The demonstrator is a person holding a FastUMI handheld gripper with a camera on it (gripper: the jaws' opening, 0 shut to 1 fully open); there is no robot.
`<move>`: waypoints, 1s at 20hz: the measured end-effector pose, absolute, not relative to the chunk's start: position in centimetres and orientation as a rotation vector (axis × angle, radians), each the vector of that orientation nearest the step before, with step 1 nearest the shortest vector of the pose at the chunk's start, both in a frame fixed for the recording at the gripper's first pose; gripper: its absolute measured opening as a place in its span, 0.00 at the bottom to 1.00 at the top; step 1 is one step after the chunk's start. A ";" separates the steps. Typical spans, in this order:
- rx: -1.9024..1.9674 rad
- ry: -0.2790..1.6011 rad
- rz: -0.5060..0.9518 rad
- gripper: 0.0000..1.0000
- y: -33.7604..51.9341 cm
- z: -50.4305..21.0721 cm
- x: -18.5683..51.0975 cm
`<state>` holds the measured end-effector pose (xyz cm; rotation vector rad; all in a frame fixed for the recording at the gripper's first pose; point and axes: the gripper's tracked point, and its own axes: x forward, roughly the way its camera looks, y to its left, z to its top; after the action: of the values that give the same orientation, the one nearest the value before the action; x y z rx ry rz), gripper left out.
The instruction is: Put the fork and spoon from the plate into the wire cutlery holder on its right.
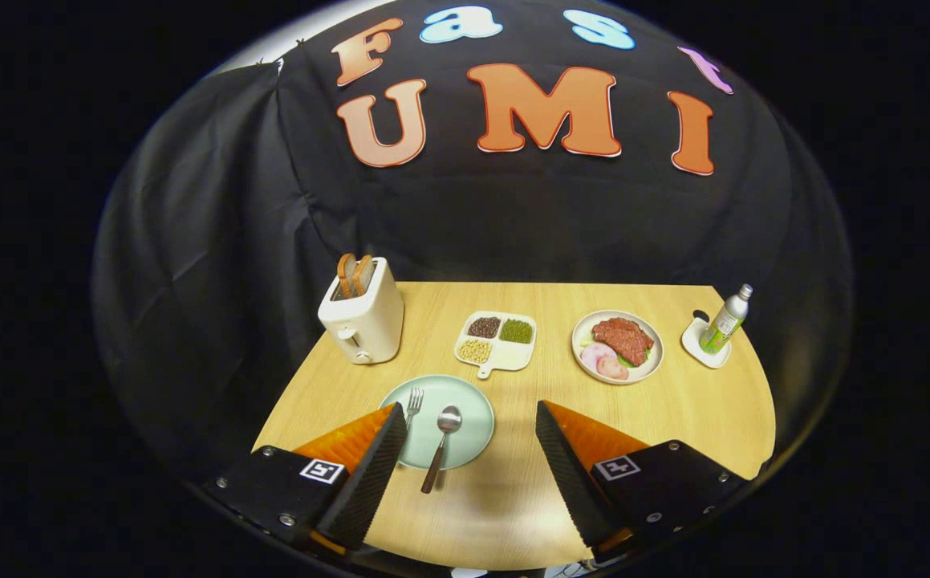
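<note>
Hand-held gripper (471,425) released, fingers wide apart above counter (673,417).
Spoon (441,443) and fork (414,404) lie on plate (473,405) between fingers; fork beside left finger, spoon handle overhanging near rim.

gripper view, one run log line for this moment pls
gripper: open, empty, above table | spoon: on plate, between fingers | fork: on plate, by one finger | stage: pre-grasp
</note>
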<state>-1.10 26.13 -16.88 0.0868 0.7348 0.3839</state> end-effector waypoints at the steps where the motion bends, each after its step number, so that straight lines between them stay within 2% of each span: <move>1: 0.090 0.733 0.386 0.97 26.1 -16.8 -1.1; 9: 0.116 0.739 0.373 0.97 24.3 -16.9 -1.6; 20: 0.049 0.975 0.453 0.96 29.8 -23.1 -3.2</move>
<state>-3.25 29.85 -23.07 0.0493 0.9748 0.4531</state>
